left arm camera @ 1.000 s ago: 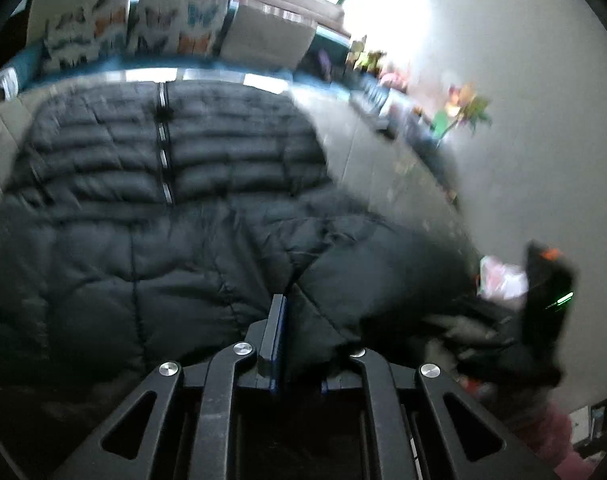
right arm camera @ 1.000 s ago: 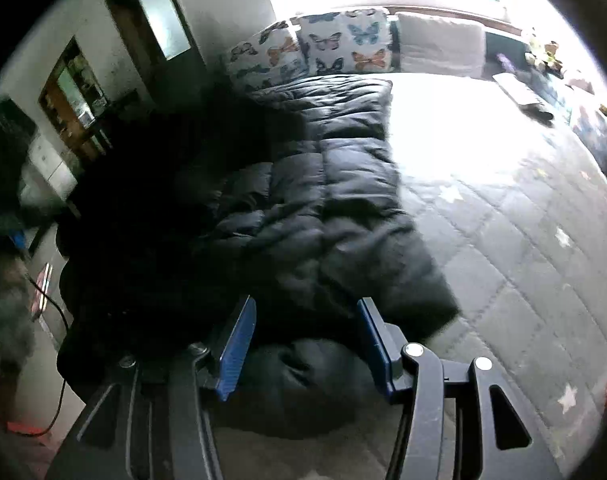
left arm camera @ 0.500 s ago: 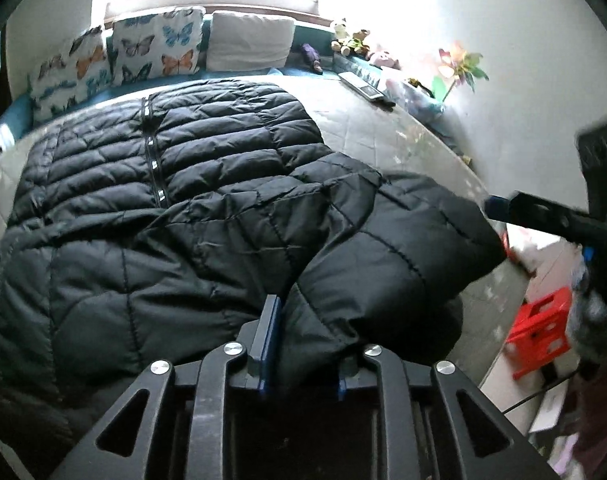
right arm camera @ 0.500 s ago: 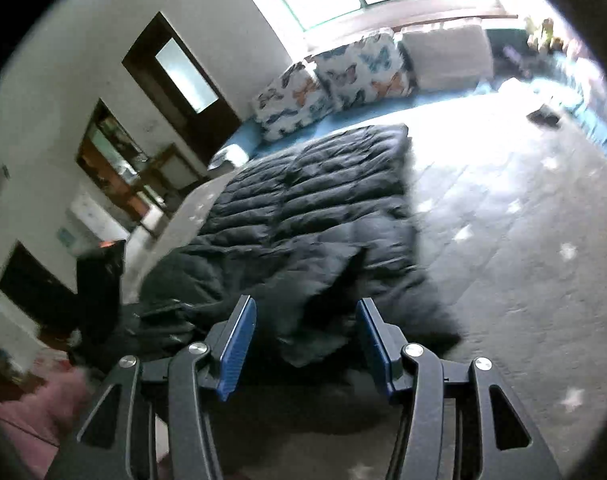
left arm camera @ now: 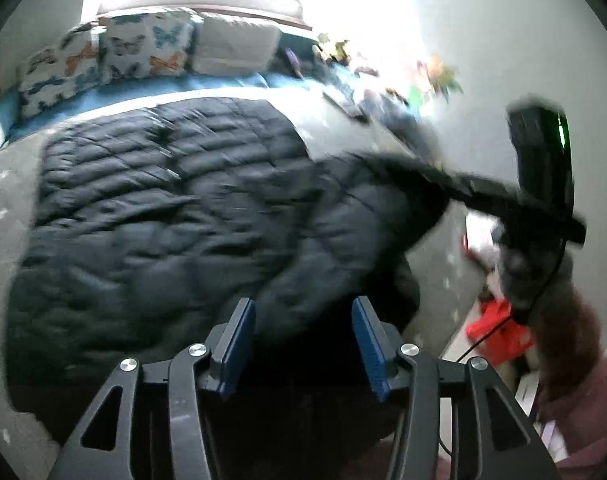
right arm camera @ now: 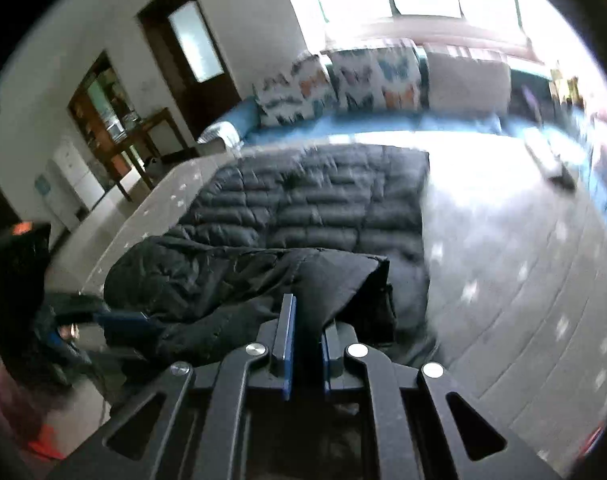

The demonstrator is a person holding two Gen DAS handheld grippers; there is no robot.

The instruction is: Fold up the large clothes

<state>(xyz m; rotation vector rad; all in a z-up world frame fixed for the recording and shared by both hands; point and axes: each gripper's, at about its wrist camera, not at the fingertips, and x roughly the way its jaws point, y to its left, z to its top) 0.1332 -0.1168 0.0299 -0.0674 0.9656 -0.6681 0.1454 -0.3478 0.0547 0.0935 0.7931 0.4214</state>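
Left wrist view: the left gripper [left arm camera: 303,336] stands with its blue pads spread wide, holding nothing, just above the near hem of a black quilted jacket [left arm camera: 175,216] lying across the grey star-patterned mattress [left arm camera: 7,184]. Butterfly cushions [left arm camera: 115,56] line the far end (the frame is blurred). The other gripper shows at right.

Right wrist view: the right gripper [right arm camera: 305,338] has its pads pressed onto a fold of the jacket [right arm camera: 323,208], whose near corner is lifted off the mattress [right arm camera: 503,248].
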